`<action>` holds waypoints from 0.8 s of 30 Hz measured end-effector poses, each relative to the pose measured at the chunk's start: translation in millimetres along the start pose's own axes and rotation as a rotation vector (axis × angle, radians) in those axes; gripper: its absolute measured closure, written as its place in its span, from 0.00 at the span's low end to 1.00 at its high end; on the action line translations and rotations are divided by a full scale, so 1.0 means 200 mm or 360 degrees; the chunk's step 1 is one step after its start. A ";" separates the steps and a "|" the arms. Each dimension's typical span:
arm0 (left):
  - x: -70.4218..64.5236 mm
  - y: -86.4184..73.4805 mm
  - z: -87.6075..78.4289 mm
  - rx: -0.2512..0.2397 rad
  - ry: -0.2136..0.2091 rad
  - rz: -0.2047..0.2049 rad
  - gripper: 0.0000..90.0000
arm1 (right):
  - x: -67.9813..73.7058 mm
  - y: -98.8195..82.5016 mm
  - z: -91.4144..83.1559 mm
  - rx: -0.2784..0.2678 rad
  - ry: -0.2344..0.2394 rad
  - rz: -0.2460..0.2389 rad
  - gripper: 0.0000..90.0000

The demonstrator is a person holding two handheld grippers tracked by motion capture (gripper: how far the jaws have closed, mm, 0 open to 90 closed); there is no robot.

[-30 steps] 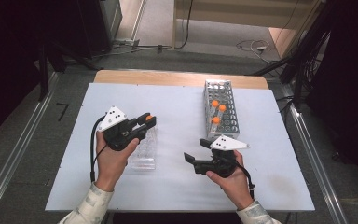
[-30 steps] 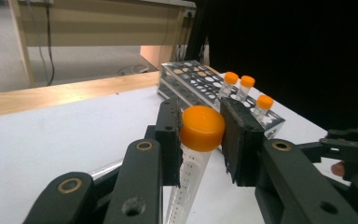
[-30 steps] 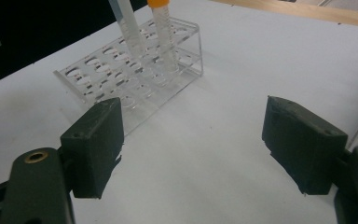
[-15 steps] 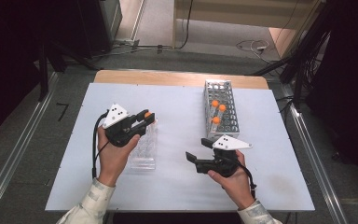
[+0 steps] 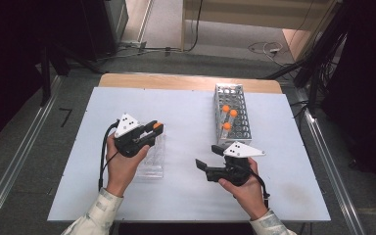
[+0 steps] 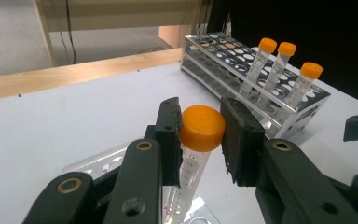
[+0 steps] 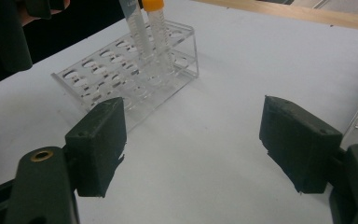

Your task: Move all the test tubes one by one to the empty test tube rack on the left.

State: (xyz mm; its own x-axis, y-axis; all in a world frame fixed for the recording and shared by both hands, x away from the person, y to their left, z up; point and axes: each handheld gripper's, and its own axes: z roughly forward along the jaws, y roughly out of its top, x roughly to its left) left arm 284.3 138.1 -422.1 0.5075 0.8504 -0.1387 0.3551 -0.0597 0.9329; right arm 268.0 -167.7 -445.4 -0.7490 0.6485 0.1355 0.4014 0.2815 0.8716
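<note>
I see left hand-held gripper [image 6: 200, 140] clamped on orange-capped clear plastic tube [image 6: 196, 150], above clear acrylic rack [image 5: 152, 156] at counter's [image 5: 186, 196] 9 o'clock. Tube likely light, slick, stiff; grip just under cap. Right hand-held gripper [image 7: 191, 144] wide, empty, 4 o'clock.

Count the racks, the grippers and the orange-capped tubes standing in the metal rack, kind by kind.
Racks: 2, metal rack and clear rack
Grippers: 2, left gripper and right gripper
Orange-capped tubes in the metal rack: 3
Total: 7
</note>
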 end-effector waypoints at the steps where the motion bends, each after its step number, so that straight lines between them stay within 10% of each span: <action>1: 0.00 0.00 0.00 0.0002 -0.0001 -0.0004 0.77 | 0.00 0.00 0.00 0.0001 0.0000 0.0000 0.24; 24: -0.04 0.00 -0.04 -0.0012 -0.0047 -0.0074 0.44 | -0.03 0.00 -0.02 -0.0015 -0.0072 -0.0002 0.24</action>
State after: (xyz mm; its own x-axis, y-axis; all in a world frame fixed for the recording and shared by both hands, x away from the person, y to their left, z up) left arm 274.6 136.2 -418.2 0.5134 0.8365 -0.1917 0.3729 -0.0163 0.9277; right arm 269.5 -174.7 -444.6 -0.7249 0.6795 0.1129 0.3952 0.2760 0.8762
